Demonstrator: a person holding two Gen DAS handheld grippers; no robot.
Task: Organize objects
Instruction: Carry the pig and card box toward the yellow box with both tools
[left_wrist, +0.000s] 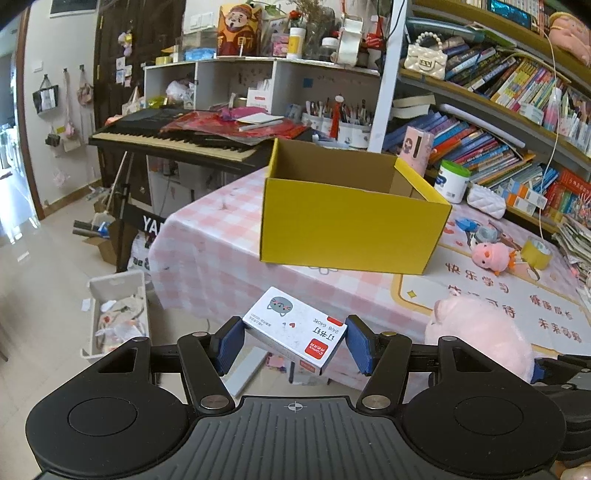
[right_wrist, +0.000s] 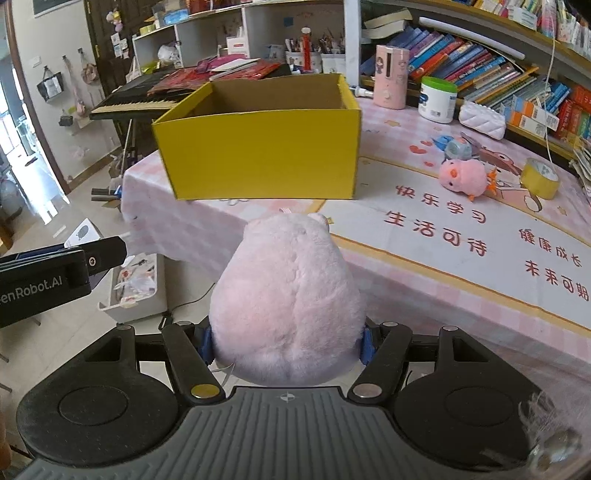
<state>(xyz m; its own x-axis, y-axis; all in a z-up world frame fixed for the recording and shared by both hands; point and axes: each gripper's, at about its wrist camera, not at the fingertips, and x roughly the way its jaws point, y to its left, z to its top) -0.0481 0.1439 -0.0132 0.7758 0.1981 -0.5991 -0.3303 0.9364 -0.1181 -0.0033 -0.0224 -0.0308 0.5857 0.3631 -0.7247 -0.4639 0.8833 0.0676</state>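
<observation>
My left gripper is shut on a small white staples box with a cat drawing, held in the air before the table's near edge. My right gripper is shut on a large pink plush toy, which also shows at the right of the left wrist view. An open, empty yellow cardboard box stands on the pink checked table, ahead of both grippers; it also shows in the right wrist view. The left gripper's body shows at the left of the right wrist view.
On the table to the right lie a small pink chick plush, a yellow tape roll, a grey-blue toy, a white tub and a pink cylinder. Bookshelves stand behind. A keyboard piano and a white floor bin are at left.
</observation>
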